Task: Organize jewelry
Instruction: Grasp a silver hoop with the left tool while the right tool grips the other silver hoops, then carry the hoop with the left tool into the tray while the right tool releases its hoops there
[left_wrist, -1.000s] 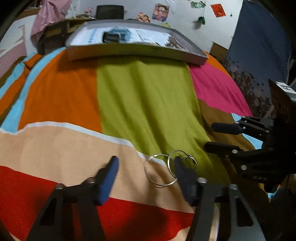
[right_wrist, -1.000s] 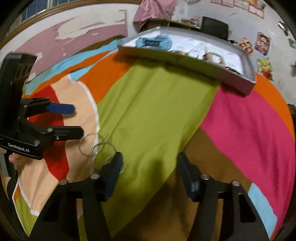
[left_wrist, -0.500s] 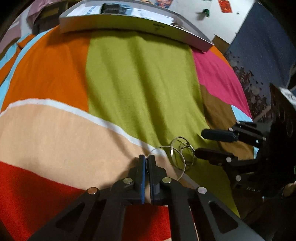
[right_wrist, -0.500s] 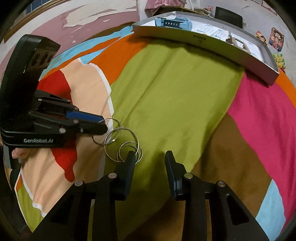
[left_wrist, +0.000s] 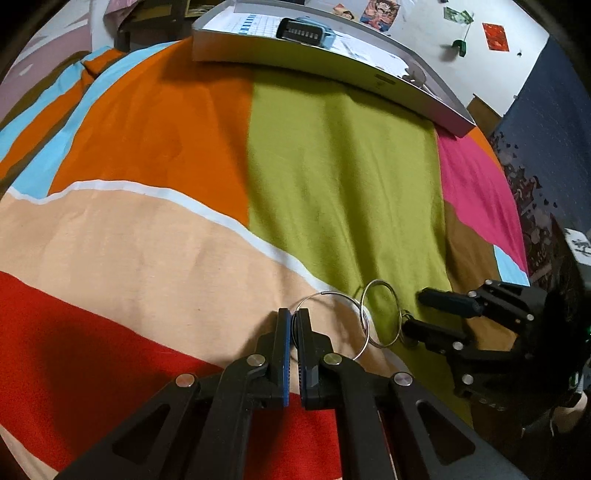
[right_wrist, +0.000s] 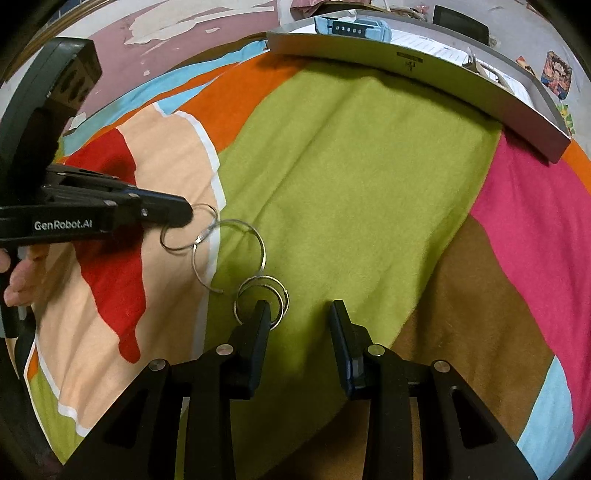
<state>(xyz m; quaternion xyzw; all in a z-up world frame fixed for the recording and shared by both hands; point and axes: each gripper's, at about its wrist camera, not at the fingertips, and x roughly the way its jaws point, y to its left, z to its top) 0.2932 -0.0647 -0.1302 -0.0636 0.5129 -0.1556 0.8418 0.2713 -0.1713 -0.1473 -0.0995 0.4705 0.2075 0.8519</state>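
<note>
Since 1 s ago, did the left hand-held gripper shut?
Yes. The left hand-held gripper went from wide open to shut on the large ring, staying over the peach patch of the bedspread.

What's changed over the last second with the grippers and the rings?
The left gripper closed on the end ring of the ring chain. The right gripper moved up to the small rings, fingers open. The chain and grey tray remain on the bedspread.
</note>
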